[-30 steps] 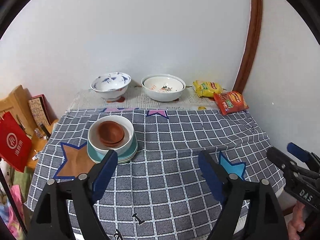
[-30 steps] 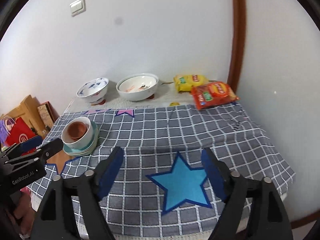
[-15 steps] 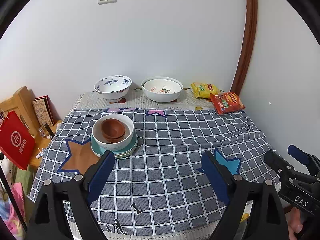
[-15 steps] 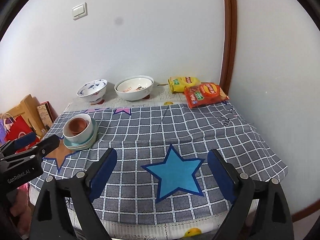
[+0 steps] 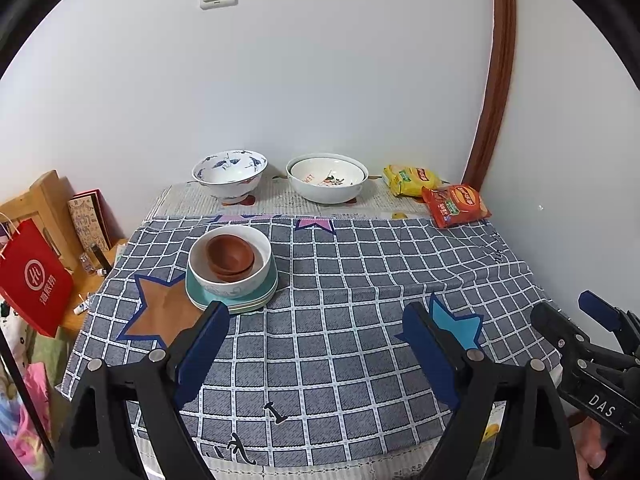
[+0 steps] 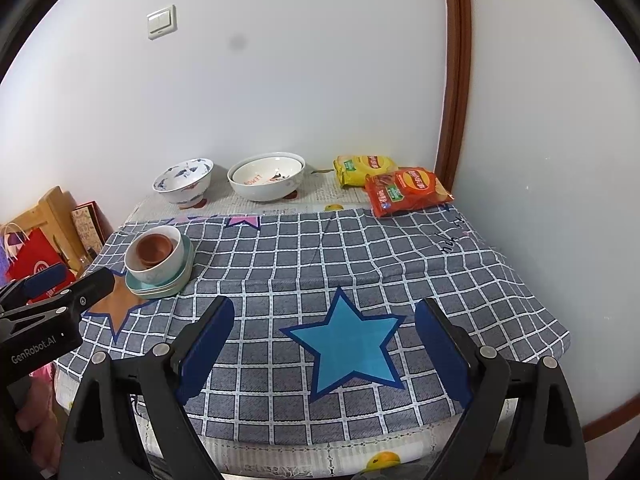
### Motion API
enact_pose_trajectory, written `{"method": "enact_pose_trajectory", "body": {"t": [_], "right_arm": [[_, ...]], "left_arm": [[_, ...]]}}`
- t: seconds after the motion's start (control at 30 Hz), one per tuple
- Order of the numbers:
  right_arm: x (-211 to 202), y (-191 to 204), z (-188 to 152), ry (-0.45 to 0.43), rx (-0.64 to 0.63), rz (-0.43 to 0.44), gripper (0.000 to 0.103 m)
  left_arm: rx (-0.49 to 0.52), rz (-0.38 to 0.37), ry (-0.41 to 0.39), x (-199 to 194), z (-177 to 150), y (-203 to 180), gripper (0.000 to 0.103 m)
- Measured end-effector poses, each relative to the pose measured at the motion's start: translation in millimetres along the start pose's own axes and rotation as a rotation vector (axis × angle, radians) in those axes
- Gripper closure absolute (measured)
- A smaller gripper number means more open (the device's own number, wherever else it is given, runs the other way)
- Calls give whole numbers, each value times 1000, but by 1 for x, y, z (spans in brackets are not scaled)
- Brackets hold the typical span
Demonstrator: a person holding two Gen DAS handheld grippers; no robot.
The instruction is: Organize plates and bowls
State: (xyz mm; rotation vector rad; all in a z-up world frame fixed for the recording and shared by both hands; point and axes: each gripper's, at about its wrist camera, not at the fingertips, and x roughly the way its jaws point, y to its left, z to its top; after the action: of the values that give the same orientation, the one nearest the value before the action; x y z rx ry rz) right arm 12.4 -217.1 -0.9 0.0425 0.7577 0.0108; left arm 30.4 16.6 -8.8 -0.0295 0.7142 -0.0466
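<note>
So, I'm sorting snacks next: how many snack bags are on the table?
2. A yellow bag at the back right by the wall, and a red bag just in front of it, overlapping.

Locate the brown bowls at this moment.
In both views the brown bowls sit nested inside a white bowl on stacked teal plates, on the table's left side, beside the brown star.

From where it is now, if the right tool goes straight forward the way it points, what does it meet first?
Probably the blue star on the checked tablecloth: the open right tool points down at it, with nothing between. Depth is unclear.
</note>
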Motion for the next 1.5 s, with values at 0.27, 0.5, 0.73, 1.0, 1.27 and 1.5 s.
{"method": "enact_pose_trajectory", "body": {"t": [0.27,0.5,0.73,1.0,1.27,1.5], "right_arm": [[-5,1,-1,-8,-5,-2,12],[-5,2,-1,-6,-9,0,12],[-5,3,-2,-5,-9,4,12],[-5,3,-2,-5,-8,9,12],[-6,4,-2,-8,-8,10,12],[-7,3,-2,-7,-5,13,12]], "left_arm": [[1,-2,-3,-1,0,-2,15],[2,-3,-1,-2,0,-3,15],[3,-4,2,-2,0,-5,15],[2,-5,-4,-4,1,-4,15],[2,-2,-7,-6,1,-4,15],[0,-1,-9,-5,1,-5,15]]}}
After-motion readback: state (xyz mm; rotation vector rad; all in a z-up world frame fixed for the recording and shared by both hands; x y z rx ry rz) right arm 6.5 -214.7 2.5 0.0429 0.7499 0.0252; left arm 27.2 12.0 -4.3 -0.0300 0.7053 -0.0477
